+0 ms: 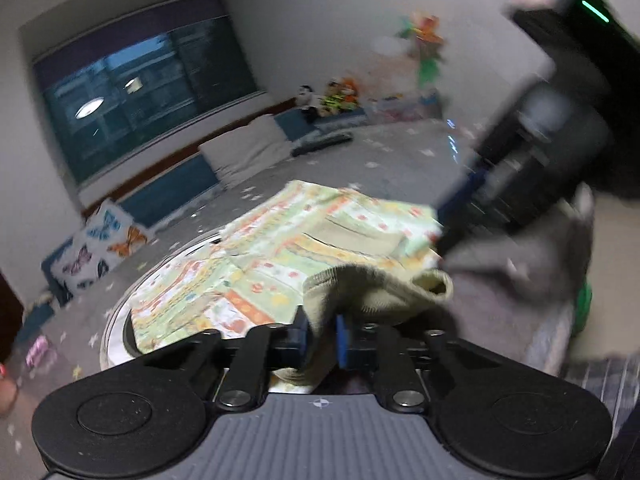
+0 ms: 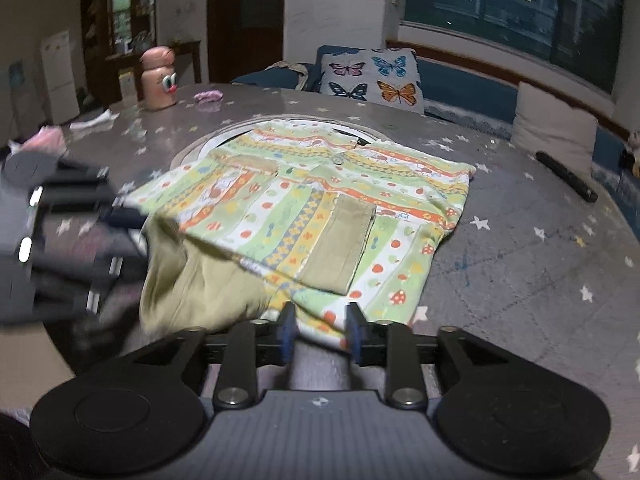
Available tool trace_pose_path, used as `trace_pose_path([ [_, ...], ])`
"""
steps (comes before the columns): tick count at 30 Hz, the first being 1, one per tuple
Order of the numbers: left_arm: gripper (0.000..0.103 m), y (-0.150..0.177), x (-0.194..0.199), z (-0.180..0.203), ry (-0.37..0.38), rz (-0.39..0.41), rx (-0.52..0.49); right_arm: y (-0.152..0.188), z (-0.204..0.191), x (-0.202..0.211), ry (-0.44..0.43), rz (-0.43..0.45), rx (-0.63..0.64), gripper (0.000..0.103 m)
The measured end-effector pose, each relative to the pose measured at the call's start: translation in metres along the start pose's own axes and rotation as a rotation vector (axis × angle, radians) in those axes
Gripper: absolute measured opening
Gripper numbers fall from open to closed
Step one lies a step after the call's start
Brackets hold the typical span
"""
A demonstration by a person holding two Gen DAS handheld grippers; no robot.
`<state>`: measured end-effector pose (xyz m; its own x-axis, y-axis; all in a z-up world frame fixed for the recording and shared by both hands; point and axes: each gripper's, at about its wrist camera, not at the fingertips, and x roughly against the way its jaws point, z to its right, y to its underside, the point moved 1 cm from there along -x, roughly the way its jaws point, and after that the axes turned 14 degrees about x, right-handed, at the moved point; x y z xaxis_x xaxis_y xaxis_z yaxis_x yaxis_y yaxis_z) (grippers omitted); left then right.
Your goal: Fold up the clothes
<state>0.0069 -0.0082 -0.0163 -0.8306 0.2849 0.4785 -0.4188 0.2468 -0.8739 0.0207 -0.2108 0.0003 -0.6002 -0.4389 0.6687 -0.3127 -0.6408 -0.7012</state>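
Observation:
A child's shirt (image 2: 320, 208) with green, orange and yellow patterned stripes and olive trim lies partly folded on the grey star-print table (image 2: 520, 240). My left gripper (image 1: 322, 338) is shut on the shirt's olive ribbed cuff (image 1: 372, 288) and holds it lifted; it shows blurred at the left of the right wrist view (image 2: 128, 220). My right gripper (image 2: 322, 332) is open at the shirt's near hem, with cloth lying between the fingers. In the left wrist view it is blurred at the shirt's right edge (image 1: 448, 236).
A round inset ring (image 2: 192, 152) lies under the shirt. A pink character bottle (image 2: 160, 78), a pink cloth (image 2: 208, 96) and white scraps stand at the far left. A black remote (image 2: 566, 176) lies at the right. Butterfly cushion (image 2: 372, 76) and sofa behind.

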Motion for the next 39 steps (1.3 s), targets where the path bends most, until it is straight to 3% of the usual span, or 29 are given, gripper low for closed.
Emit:
trace_pose_path([
  [4, 0.011, -0.02, -0.005, -0.021, 0.007, 0.002, 0.138, -0.001, -0.015, 0.004, 0.008, 0.017, 0.119, 0.043],
  [10, 0.011, -0.036, -0.016, -0.029, 0.013, 0.001, 0.169, -0.011, -0.033, -0.015, 0.023, 0.06, 0.248, 0.043],
  [13, 0.011, -0.036, -0.016, -0.031, 0.013, -0.01, 0.177, -0.018, -0.035, -0.027, 0.015, 0.07, 0.268, 0.037],
  [15, 0.015, -0.033, -0.012, -0.033, 0.012, -0.015, 0.177, -0.021, -0.033, -0.035, 0.007, 0.06, 0.257, 0.021],
  [17, 0.018, -0.03, -0.005, -0.035, 0.007, -0.013, 0.175, -0.025, -0.026, -0.037, -0.024, 0.056, 0.205, 0.014],
  [21, 0.045, -0.015, 0.014, -0.037, -0.045, -0.008, 0.146, -0.036, -0.011, -0.03, -0.064, 0.069, 0.099, 0.011],
  [24, 0.052, -0.003, 0.023, -0.036, -0.068, -0.009, 0.1, -0.043, -0.002, -0.025, -0.079, 0.086, 0.042, 0.01],
  [29, 0.052, 0.012, 0.023, -0.034, -0.126, -0.026, 0.011, -0.052, 0.005, -0.021, -0.073, 0.109, 0.009, 0.009],
  [34, 0.051, 0.021, 0.011, -0.036, -0.19, -0.021, -0.081, -0.058, 0.01, -0.018, -0.06, 0.126, -0.006, 0.009],
  [36, 0.031, 0.024, 0.007, -0.038, -0.207, -0.027, -0.102, -0.059, 0.01, -0.018, -0.053, 0.13, -0.011, 0.008],
  [39, 0.013, 0.025, 0.008, -0.044, -0.207, -0.038, -0.087, -0.057, 0.008, -0.016, -0.049, 0.136, -0.016, 0.007],
])
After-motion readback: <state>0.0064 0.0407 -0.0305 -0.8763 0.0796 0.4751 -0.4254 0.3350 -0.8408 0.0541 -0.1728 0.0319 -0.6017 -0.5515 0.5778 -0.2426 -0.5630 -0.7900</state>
